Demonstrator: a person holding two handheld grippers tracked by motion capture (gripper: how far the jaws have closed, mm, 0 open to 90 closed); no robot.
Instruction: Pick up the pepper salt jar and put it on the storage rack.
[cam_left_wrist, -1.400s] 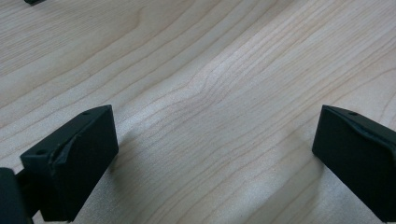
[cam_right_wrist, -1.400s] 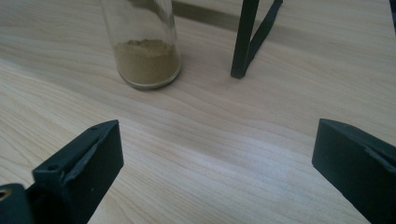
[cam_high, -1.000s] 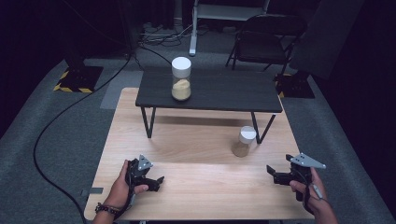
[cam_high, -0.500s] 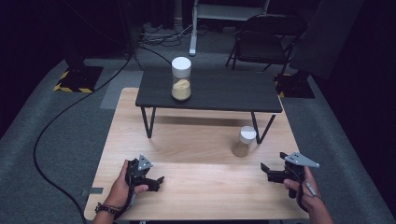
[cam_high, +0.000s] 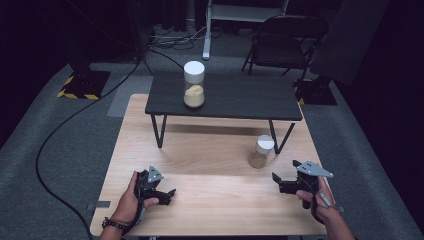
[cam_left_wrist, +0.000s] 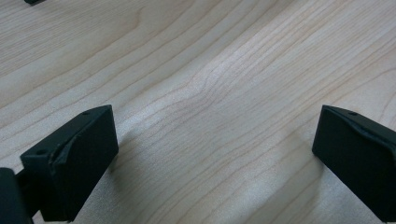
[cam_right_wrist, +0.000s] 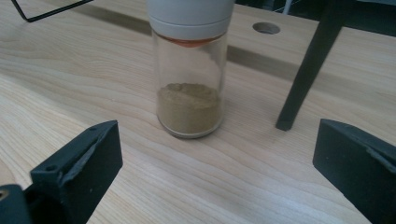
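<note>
The right hand-held gripper has slid in toward the small jar since a second ago, and now sits just short of it, jaws spread wide with nothing between them. In the right gripper view that jar stands upright dead ahead on the table, white-capped, brown powder in its lower part, close to a leg of the black stand. This looks like an approach to a grasp (still some ground to cover). The left hand-held gripper has not moved; it rests far from the jar, jaws open over bare wood. A taller jar sits unchanged on the black stand behind the small jar.
</note>
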